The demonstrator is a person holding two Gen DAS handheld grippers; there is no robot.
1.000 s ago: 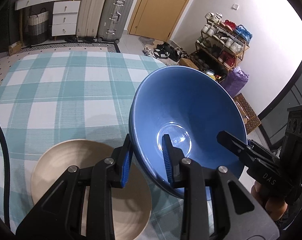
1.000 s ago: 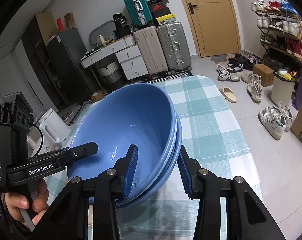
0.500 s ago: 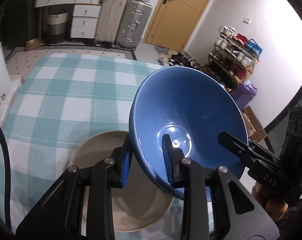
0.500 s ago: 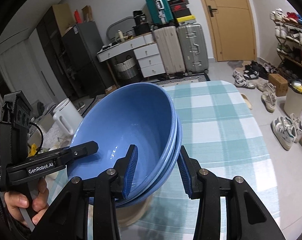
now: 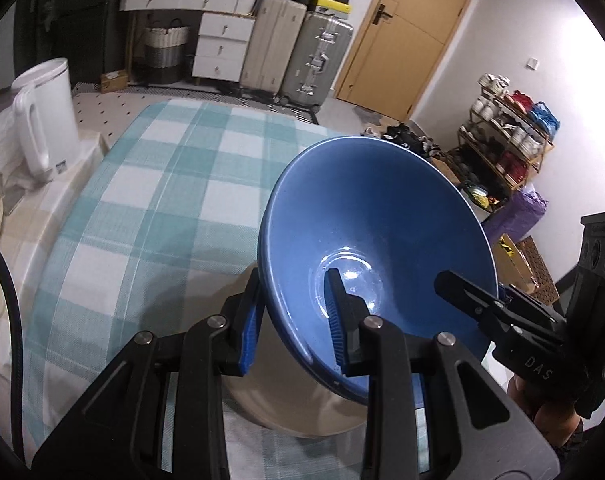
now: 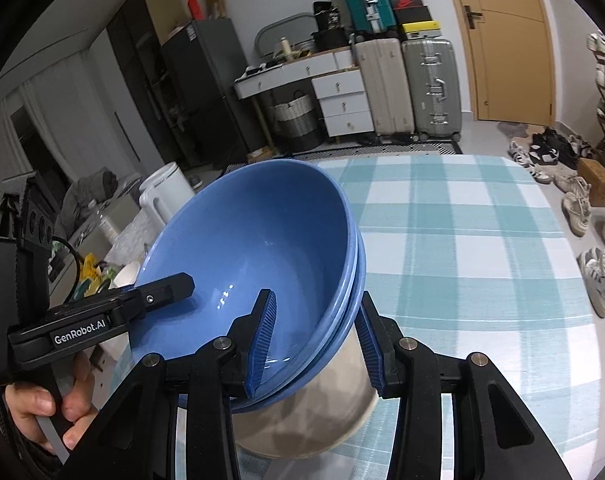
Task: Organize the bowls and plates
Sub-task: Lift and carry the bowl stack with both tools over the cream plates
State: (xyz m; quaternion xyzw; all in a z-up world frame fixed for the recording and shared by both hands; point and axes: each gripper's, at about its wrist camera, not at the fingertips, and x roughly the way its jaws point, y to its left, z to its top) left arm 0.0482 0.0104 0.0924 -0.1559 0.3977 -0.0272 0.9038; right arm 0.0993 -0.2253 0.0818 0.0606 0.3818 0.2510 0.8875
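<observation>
The stack of blue bowls (image 6: 262,256) hangs in the air, tilted, above a beige bowl (image 6: 314,408) that sits on the checked tablecloth (image 6: 462,248). From the right wrist view at least two or three nested rims show. The right gripper (image 6: 314,344) is clamped on the near rim of the stack, one blue pad inside the top bowl and the other against the outer wall. The left gripper (image 5: 292,324) pinches the opposite rim the same way, one pad inside and one outside.

The step in hand looks like setting the blue stack down into the beige bowl. To do it well, both grippers should level the stack first, since it leans now and nested glazed bowls can slide on each other. Centre it over the beige bowl, lower both sides evenly, and let go only once the weight is seated, one side at a time. A white kettle (image 5: 46,116) stands off the table's left edge, well apart.
</observation>
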